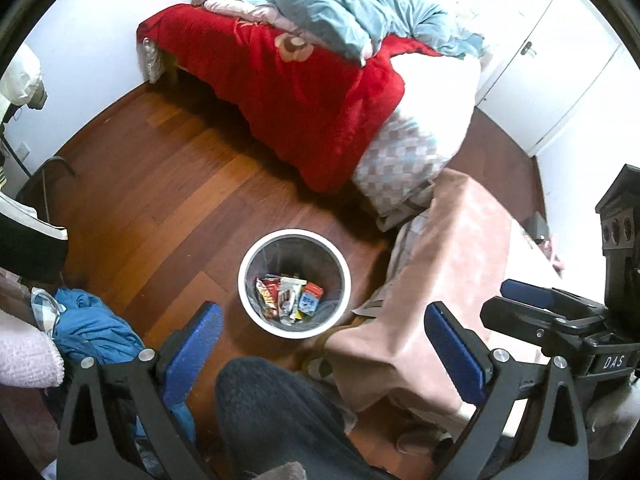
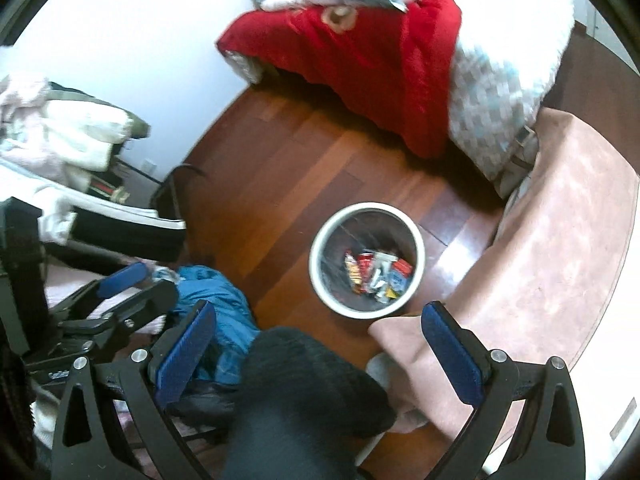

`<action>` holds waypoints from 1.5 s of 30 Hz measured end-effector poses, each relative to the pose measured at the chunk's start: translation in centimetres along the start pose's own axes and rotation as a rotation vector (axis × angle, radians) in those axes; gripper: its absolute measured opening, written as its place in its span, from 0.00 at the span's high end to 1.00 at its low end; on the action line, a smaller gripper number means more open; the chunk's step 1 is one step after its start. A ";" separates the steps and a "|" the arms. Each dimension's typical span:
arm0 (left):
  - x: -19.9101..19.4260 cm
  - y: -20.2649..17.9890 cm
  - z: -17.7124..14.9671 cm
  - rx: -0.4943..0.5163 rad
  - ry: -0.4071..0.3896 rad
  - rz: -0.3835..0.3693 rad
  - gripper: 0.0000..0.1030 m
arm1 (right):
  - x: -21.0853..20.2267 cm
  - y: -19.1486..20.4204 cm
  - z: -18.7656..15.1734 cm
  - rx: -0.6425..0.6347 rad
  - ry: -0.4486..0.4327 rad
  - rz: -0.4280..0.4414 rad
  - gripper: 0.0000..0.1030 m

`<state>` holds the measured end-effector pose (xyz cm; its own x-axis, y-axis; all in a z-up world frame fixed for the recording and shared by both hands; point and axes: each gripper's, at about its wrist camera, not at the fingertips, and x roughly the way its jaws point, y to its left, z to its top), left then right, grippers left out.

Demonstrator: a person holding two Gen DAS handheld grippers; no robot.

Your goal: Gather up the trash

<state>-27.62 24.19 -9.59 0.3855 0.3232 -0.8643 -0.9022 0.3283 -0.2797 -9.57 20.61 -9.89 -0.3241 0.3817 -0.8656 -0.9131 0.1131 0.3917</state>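
Dark trouser knee (image 1: 280,412), white bin (image 1: 295,330), colourful wrappers (image 1: 290,294) inside

Both claws hang side by side, pointed downward. The left claw (image 1: 322,344) has its blue-padded jaws spread wide with nothing between them. The right claw (image 2: 316,344) is spread just as wide and also holds nothing. A knee (image 1: 276,412) in dark trousers juts out beneath the pair.
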 end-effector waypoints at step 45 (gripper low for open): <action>-4.9 -1.2 -0.4 0.001 -0.014 -0.070 0.00 | -7.1 3.5 -0.9 -0.086 0.033 0.058 0.00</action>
<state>-28.50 21.90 -5.21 0.4501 0.3120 -0.8367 -0.8729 0.3514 -0.3385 -10.65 17.45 -2.64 -0.3834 0.3546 -0.8528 -0.9101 0.0122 0.4142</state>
